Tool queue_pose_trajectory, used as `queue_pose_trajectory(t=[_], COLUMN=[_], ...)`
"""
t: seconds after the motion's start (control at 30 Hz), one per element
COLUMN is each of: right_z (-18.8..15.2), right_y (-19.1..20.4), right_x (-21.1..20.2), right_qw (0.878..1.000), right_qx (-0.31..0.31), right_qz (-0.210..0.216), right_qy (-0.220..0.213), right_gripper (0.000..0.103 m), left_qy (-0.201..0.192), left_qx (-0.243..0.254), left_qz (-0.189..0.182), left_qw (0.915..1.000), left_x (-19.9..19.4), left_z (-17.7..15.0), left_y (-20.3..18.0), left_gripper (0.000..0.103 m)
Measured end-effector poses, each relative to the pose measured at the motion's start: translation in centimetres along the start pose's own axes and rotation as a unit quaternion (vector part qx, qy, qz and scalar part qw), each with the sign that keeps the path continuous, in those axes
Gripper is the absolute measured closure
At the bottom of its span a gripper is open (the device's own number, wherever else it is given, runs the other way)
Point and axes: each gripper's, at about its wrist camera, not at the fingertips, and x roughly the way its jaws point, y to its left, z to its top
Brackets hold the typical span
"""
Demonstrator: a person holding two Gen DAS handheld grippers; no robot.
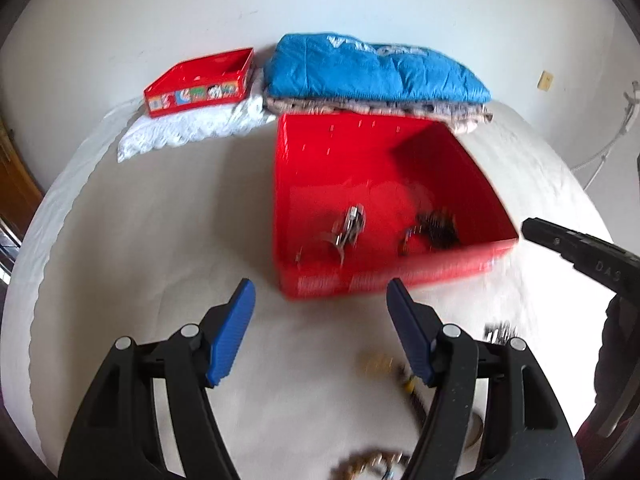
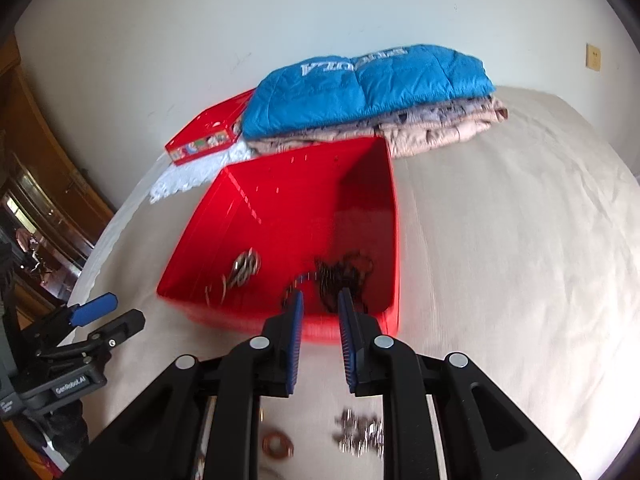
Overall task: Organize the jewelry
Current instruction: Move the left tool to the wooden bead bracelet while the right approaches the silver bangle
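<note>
Left gripper [image 1: 320, 294] fingers wide, empty. Right gripper [image 2: 320, 308] fingers narrow, empty. Red box [image 1: 400, 276] at 12 o'clock holds dark chain [image 2: 344, 276]; loose jewelry [image 2: 360, 432] at 6 o'clock on bed.

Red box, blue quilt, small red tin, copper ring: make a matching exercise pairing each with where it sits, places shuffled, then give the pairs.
Things:
1. large red box
2. blue quilt
3. small red tin
4. copper ring

Places:
A. on the white lace cloth
B. on the bed sheet, near the right tongs
C. on the folded beige blanket
D. mid-bed, holding a silver jewelry piece and a dark chain pile

Pairs: 1-D, 2-C, 3-A, 4-B
</note>
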Motion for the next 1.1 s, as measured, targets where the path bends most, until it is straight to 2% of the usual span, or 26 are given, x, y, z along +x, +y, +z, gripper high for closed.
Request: queue_pose_trajectory(t=[0.13, 0.23, 0.3, 0.47, 0.6, 1.0, 1.1], right_z=[-3.0, -5.6, -7.4, -10.6, -12.1, -13.9, -14.1], right_y=[-0.1, 0.1, 0.3, 0.5, 0.8, 1.4, 1.5], right_x=[-0.4, -0.9, -1.1, -1.6, -2.2, -0.5, -0.2], right_qw=[0.999, 0.999, 0.998, 0.995, 0.995, 0.991, 0.990], right_qx=[0.002, -0.002, -0.004, -0.001, -0.003, -0.007, -0.005], right_qz=[0.014, 0.020, 0.016, 0.036, 0.039, 0.045, 0.047], right_qy=[0.028, 0.047, 0.060, 0.090, 0.095, 0.126, 0.129], right_gripper=[0.085, 0.085, 0.085, 0.085, 0.085, 0.085, 0.085], left_qy=[0.037, 0.062, 0.072, 0.094, 0.099, 0.100, 0.101], left_qx=[0.004, 0.005, 0.003, 0.004, 0.008, 0.027, 0.036], left_qz=[-0.011, -0.007, -0.011, -0.015, -0.020, 0.012, 0.007], left_qw=[0.9992, 0.9980, 0.9973, 0.9954, 0.9949, 0.9946, 0.9942], left_x=[-0.2, -0.2, -0.2, 0.1, -0.1, 0.9, 0.9], left_z=[-4.1, -7.4, -9.1, -11.9, -13.3, -14.4, -14.3], left_y=[0.5, 0.8, 1.0, 1.1, 0.6, 0.1, -0.3], left_gripper=[0.036, 0.036, 0.036, 0.036, 0.036, 0.036, 0.044])
